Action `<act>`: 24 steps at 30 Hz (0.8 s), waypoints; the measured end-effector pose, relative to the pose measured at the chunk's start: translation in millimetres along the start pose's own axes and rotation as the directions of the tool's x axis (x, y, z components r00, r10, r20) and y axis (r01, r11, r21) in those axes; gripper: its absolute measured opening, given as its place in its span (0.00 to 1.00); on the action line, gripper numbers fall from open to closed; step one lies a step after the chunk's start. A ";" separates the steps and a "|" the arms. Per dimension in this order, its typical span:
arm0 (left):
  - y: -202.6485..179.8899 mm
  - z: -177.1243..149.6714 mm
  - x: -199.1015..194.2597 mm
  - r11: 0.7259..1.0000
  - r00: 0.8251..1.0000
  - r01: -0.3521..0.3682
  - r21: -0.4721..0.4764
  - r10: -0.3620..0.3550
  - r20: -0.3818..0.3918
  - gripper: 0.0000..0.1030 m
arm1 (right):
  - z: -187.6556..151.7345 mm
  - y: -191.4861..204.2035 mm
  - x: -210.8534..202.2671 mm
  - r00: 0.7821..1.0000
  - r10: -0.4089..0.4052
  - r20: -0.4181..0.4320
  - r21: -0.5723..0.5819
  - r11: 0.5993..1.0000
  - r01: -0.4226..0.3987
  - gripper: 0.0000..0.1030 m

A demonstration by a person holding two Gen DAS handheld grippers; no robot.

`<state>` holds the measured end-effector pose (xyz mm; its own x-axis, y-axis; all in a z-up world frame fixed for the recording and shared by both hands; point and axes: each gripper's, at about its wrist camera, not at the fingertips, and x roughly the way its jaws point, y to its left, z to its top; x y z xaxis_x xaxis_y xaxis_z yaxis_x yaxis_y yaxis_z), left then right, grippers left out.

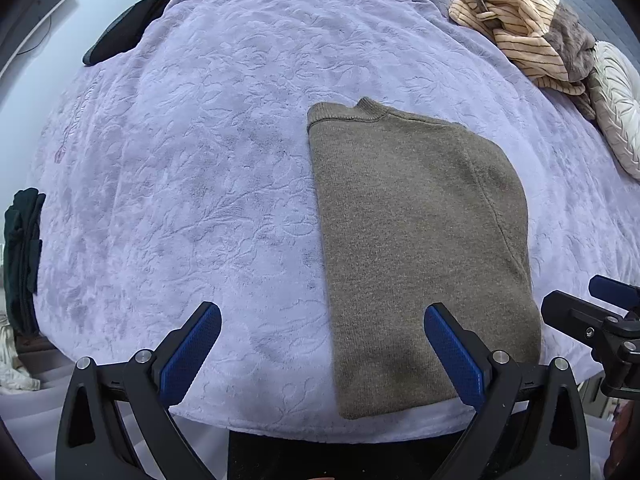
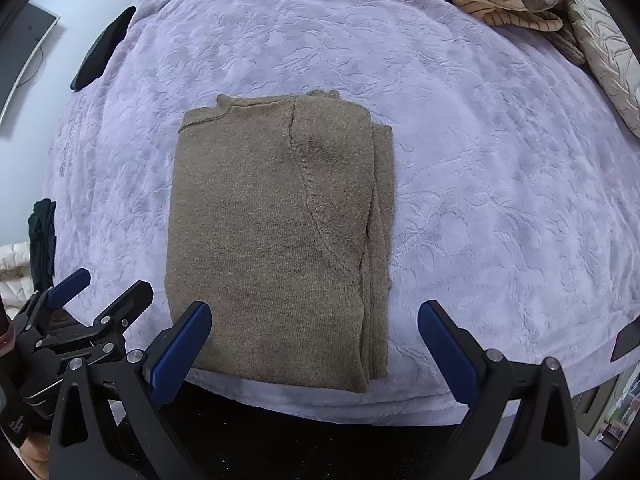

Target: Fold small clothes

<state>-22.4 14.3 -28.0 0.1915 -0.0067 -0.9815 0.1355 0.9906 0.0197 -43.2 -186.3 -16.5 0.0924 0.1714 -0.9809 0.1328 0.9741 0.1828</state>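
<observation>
A brown knit sweater (image 1: 416,232) lies folded lengthwise into a long rectangle on the lilac bedspread (image 1: 200,160), its hem near the bed's front edge. It also shows in the right wrist view (image 2: 272,232), with folded layers stacked along its right side. My left gripper (image 1: 322,320) is open and empty, above the hem's left corner. My right gripper (image 2: 314,318) is open and empty, above the hem's right part. Each gripper shows at the edge of the other's view: the right gripper (image 1: 600,312) and the left gripper (image 2: 92,292).
A striped beige garment (image 1: 516,28) and a pale cushion (image 1: 616,112) lie at the back right. A dark folded item (image 1: 128,28) lies at the back left. Dark clothing (image 1: 24,256) hangs off the bed's left edge. The bedspread (image 2: 500,200) stretches to the right.
</observation>
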 end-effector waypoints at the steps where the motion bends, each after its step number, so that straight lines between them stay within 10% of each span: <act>1: 0.0 0.3 0.0 1.000 1.000 -0.002 0.000 0.002 -0.001 0.99 | -0.2 0.0 -0.5 1.000 -0.002 0.001 0.001 1.000 0.002 1.00; 24: -7.0 -1.2 -2.3 1.000 1.000 -0.012 0.023 0.013 -0.008 0.99 | -4.8 0.6 -0.8 1.000 -0.007 -0.007 0.014 1.000 0.007 1.00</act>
<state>-25.0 7.5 -26.1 0.1856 0.0069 -0.9826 0.1550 0.9873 0.0362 -48.0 -185.1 -15.9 0.0849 0.1654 -0.9826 0.1473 0.9732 0.1765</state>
